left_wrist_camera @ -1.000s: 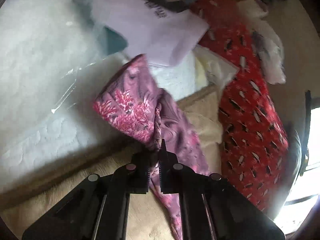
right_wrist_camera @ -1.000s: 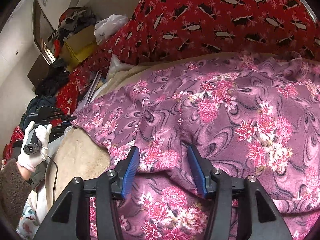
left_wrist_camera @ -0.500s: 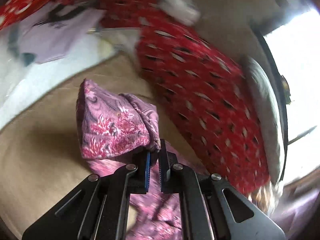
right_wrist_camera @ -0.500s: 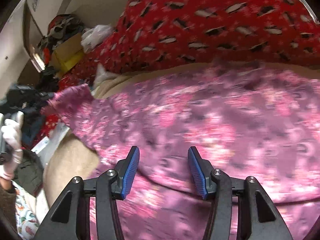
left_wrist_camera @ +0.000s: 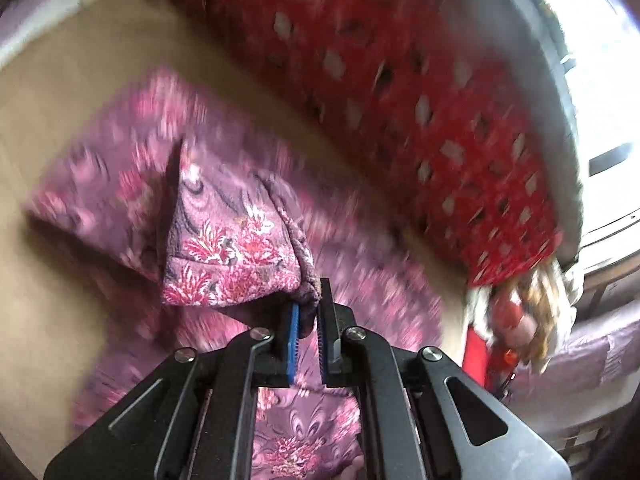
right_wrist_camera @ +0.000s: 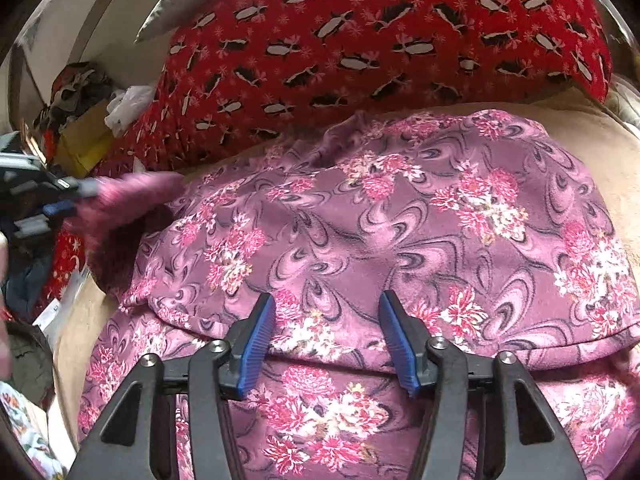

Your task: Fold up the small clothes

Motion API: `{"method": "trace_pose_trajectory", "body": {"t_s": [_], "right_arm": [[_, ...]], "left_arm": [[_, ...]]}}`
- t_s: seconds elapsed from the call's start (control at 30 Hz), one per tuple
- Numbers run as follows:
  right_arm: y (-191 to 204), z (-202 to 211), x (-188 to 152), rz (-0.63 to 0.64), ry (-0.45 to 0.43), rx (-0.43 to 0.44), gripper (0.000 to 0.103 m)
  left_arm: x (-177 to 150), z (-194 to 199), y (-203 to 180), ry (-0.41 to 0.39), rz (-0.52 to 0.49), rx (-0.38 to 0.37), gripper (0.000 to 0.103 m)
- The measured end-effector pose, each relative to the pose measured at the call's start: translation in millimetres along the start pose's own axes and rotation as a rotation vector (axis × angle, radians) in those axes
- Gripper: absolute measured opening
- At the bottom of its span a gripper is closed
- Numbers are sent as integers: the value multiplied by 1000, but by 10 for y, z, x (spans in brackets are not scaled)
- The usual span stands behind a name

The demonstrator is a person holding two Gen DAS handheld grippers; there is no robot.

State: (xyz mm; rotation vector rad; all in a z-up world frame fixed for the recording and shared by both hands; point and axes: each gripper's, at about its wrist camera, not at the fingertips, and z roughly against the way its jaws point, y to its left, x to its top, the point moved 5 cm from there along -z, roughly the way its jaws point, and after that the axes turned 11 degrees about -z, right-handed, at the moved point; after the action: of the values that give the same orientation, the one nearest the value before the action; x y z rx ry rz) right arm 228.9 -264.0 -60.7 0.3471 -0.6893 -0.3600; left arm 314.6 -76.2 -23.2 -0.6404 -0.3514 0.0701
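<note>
The bed's tan cover (right_wrist_camera: 608, 148) carries the purple floral garment (right_wrist_camera: 400, 220), spread ahead of the right hand-held gripper (right_wrist_camera: 327, 336) — blue pads wide apart, gripping nothing. The left hand-held gripper (left_wrist_camera: 307, 322) pinches a bunched corner (left_wrist_camera: 306, 304) between its pads. Best to carry that corner low across — lay edges matching, then release.

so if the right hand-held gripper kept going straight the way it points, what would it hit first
Most likely the purple floral garment: the open right hand-held gripper points straight onto its upper folded layer. The gap looks small, though depth is unclear.
</note>
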Motion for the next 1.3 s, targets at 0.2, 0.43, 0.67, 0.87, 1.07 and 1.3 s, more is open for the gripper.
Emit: {"method": "trace_pose_trajectory", "body": {"t_s": [0.2, 0.43, 0.67, 0.87, 1.07, 1.3], "right_arm": [[30, 4, -27, 27, -1, 18, 68], [399, 61, 82, 108, 5, 53, 69], [1559, -175, -173, 501, 46, 107, 67], [1948, -613, -395, 761, 30, -65, 60], [1834, -480, -177, 587, 60, 68, 15], [1099, 85, 286, 185, 32, 220, 14]], "left_arm": [[-287, -357, 284, 75, 101, -49, 7], [-210, 367, 656, -38, 149, -104, 36], [-119, 353, 1270, -33, 329, -126, 37], [-124, 280, 1339, -16, 355, -156, 37], [-120, 275, 1142, -27, 296, -125, 37], [-212, 301, 769, -28, 196, -68, 40]]}}
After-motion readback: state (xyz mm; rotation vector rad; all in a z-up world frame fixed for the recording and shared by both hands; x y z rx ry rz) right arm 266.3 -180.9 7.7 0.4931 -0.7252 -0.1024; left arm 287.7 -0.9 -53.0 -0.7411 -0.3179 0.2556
